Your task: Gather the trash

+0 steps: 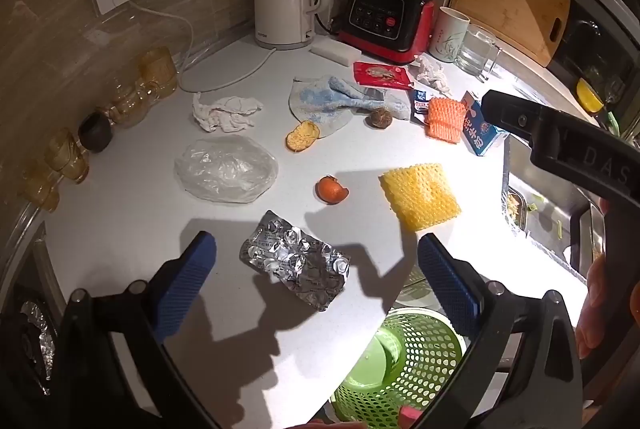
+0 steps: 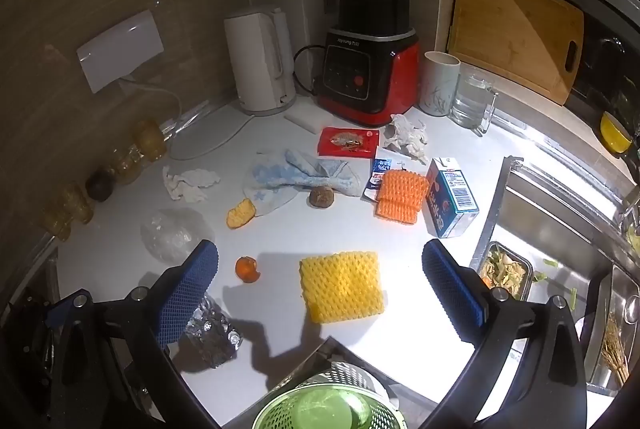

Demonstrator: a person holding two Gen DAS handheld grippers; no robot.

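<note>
Since the blister pack (image 1: 295,260) lies flat on the table (image 1: 120,229) between the wide-apart fingers of the left tool (image 1: 316,269), it seems light, thin and crinkly; I would pinch a raised edge. The right tool (image 2: 320,277) is also apart, above the yellow net (image 2: 342,285).

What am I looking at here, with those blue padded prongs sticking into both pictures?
Those prongs are two hand-held grippers; a person carries one in each hand, and each has a camera looking along its fingers. One picture comes from the left gripper, the other from the right gripper. Both are open and hold nothing. The white kitchen counter is littered with trash: a crumpled silver foil pill pack, a yellow foam fruit net, an orange foam fruit net, a piece of orange peel, a clear plastic bag and crumpled white tissue. A green perforated plastic basket waits below the counter edge.
</note>
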